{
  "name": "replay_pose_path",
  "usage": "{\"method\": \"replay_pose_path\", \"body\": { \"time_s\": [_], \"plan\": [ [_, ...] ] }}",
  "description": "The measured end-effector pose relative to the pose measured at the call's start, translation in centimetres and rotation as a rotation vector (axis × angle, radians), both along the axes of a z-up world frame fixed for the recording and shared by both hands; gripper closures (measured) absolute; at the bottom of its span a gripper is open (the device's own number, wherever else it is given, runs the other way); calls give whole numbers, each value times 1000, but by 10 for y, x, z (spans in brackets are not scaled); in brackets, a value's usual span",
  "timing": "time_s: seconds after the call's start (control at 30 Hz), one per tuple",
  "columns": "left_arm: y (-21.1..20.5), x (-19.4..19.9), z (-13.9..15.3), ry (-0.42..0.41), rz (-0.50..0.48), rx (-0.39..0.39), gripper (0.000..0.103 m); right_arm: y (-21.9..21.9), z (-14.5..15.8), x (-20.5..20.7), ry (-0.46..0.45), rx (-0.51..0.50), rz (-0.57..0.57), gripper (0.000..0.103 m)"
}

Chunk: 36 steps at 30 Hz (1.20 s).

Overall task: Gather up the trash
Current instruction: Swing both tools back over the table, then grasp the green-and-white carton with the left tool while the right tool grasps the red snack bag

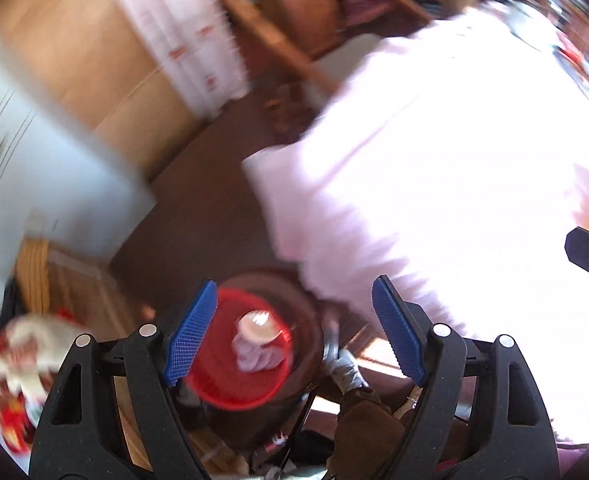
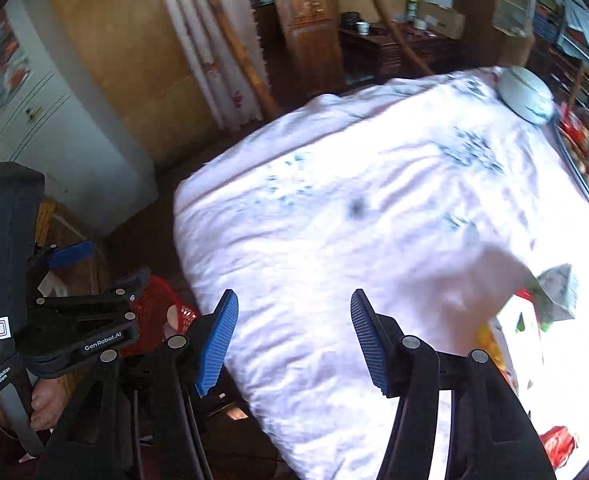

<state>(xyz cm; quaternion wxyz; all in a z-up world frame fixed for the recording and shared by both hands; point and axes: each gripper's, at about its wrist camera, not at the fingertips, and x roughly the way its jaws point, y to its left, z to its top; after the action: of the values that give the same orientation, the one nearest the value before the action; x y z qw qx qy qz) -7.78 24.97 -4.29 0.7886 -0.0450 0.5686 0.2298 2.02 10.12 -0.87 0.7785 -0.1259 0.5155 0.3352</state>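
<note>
Where mesh shows red, round basket

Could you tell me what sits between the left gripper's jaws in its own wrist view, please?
Nothing is held. Seen through the open left gripper is the red basket below, with crumpled trash already in it.

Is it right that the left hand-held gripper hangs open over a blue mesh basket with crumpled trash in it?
Not quite: the basket is red, not blue, as the left wrist view shows. The rest holds: the left hand-held gripper is open above it, and crumpled trash lies inside.
</note>
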Motion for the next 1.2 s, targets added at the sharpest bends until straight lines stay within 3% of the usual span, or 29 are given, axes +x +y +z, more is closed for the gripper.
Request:
{"method": "replay_pose_path", "body": {
  "time_s": [0.23, 0.47, 0.73, 0.9, 0.93, 1.0, 1.03, 1.1, 1.13, 1.2],
  "plan": [
    [-71, 73, 6, -22, -281, -70, 22, -105, 1, 30, -6, 5, -302, 43],
    [-151, 124, 0, -21, -516, -128, 22, -192, -5, 30, -14, -15, -554, 40],
    [-245, 186, 4, -60, -693, -179, 19, -259, -8, 9, -37, -51, -726, 35],
    [-283, 221, -20, -8, -731, -214, 18, -292, -8, -10, -48, -66, -814, 30],
    [-287, 228, -27, 6, -726, -220, 22, -298, -9, -13, -45, -67, -829, 29],
    [-290, 236, -39, 35, -720, -223, 42, -308, -11, -19, -37, -64, -854, 27],
    [-291, 237, -41, 53, -727, -245, 60, -312, -12, -20, -33, -60, -864, 26],
    [-288, 237, -40, 47, -714, -261, 69, -319, -15, -23, -19, -53, -881, 24],
    [-287, 235, -36, 35, -715, -263, 78, -321, -17, -23, -10, -49, -887, 24],
    [-284, 230, -25, 14, -714, -271, 79, -324, -21, -23, 7, -39, -895, 24]
  ]
}}
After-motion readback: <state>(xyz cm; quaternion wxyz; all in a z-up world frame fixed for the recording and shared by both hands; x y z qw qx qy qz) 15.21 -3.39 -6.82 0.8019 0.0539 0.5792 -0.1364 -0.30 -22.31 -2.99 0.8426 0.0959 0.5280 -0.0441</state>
